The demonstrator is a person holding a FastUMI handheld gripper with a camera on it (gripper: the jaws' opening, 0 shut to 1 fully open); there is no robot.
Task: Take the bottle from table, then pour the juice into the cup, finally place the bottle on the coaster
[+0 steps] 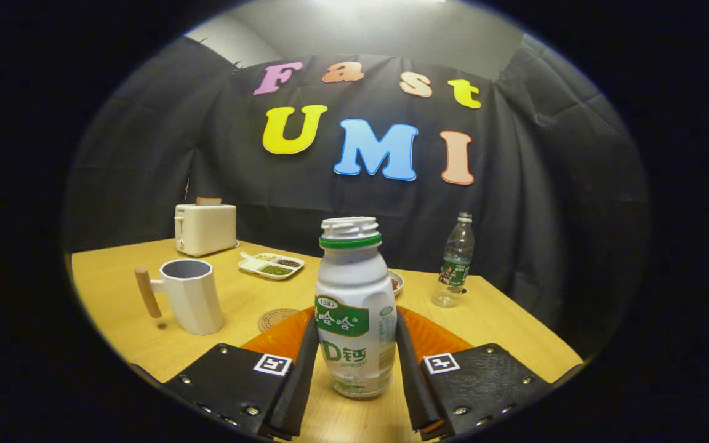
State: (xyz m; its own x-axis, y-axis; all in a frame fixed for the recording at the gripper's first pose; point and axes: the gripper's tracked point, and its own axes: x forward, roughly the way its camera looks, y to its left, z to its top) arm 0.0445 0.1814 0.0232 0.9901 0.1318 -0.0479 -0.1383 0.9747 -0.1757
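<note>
A white plastic juice bottle (354,307) with a green label and a green ring under its cap stands upright between my fingers. My gripper (356,320) is shut on it, one finger pressing each side of its lower body. I cannot tell whether its base rests on the wooden table (114,289) or hangs just above it. A white cup (191,295) with a wooden handle stands ahead to the left, its mouth up. A round cork coaster (274,319) lies between the cup and the bottle, just beyond my left finger.
An orange mat (434,338) lies under and behind the bottle. Further back are a cream toaster (205,229), a divided dish (271,264) of beans, a small plate (396,283) partly hidden by the bottle, and a clear water bottle (456,261) on the right.
</note>
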